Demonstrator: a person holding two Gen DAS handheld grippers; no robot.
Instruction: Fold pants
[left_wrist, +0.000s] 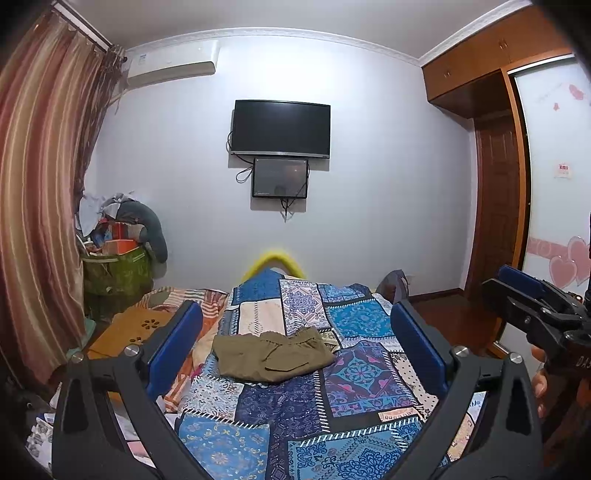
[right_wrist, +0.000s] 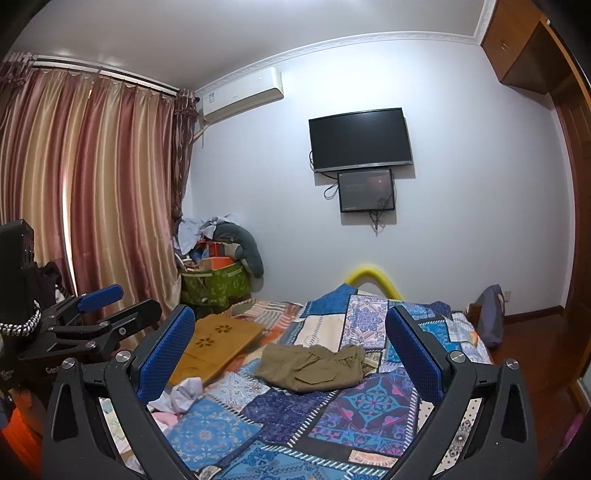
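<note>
Olive-green pants (left_wrist: 272, 355) lie folded in a compact bundle on the blue patchwork bedspread (left_wrist: 295, 417), waistband toward the far wall. They also show in the right wrist view (right_wrist: 314, 367). My left gripper (left_wrist: 295, 321) is open and empty, held above the bed short of the pants. My right gripper (right_wrist: 290, 325) is open and empty too, also back from the pants. The right gripper shows at the right edge of the left wrist view (left_wrist: 532, 299), and the left gripper at the left edge of the right wrist view (right_wrist: 99, 306).
A wooden lap tray (right_wrist: 216, 345) lies on the bed left of the pants, with crumpled light clothes (right_wrist: 181, 397) near it. A green bag (right_wrist: 214, 284) piled with items stands by the striped curtains (right_wrist: 92, 192). A TV (left_wrist: 280, 127) hangs on the far wall. A wardrobe (left_wrist: 495, 206) stands right.
</note>
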